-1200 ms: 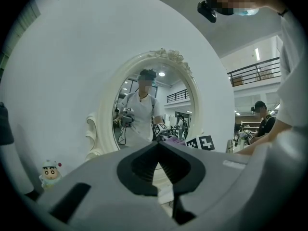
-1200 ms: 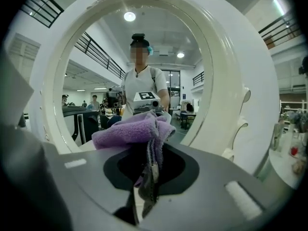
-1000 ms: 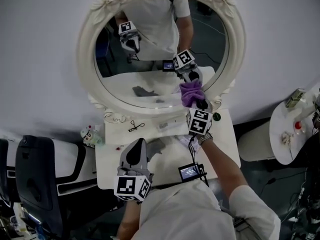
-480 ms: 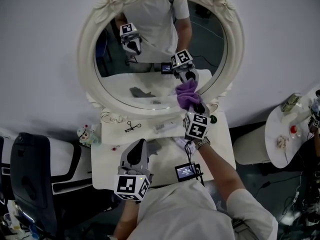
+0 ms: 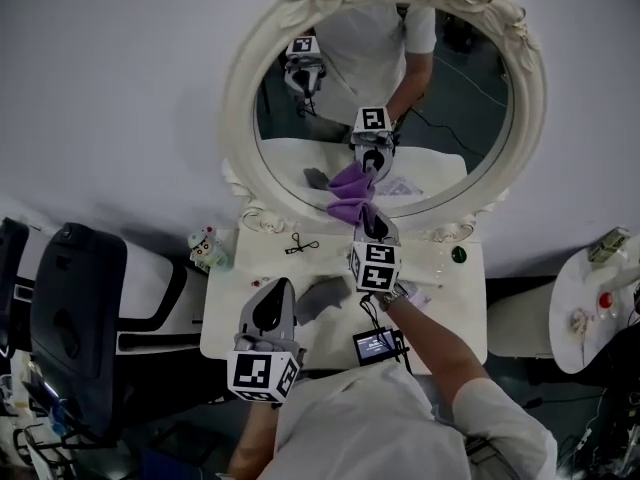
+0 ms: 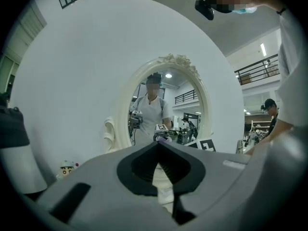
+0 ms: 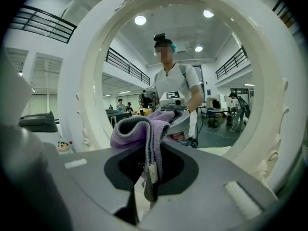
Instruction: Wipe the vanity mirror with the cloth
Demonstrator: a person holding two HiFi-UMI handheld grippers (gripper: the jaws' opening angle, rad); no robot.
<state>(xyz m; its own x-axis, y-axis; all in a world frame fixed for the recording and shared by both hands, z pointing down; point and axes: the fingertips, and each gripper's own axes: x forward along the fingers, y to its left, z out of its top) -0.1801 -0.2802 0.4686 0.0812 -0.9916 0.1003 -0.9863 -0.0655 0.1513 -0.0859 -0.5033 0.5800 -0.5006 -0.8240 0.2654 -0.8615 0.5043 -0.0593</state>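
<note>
- Vanity mirror (image 5: 243,88): one, oval, in a carved white frame, standing at the back of a white table (image 5: 225,318) against a pale wall.
- Purple cloth (image 5: 352,208): one, bunched up and pressed to the lower middle of the glass, where it meets its own reflection.
- Grippers: two, each with one marker cube.
- The right gripper (image 5: 368,223) reaches over the table to the mirror. Seen from its own camera, its jaws are clenched on a fold of the purple cloth, the rest of which puffs out above and ahead of them.
- The left gripper (image 5: 272,293) hangs over the near left part of the table, well apart from the mirror. Its jaws are pressed together with nothing between them, pointing towards the frame.
- Grey cloth (image 5: 322,295): one, lying crumpled on the table between the two grippers.
- Small clutter on the table: one little figurine (image 5: 205,248) at the back left corner, one thin black item (image 5: 298,245) just below the frame, and one dark green round thing (image 5: 458,254) at the back right.
- One black chair (image 5: 75,308) stands to the left of the table.
- One person in a pale top holds both grippers and appears in the glass, with both grippers reflected.
</note>
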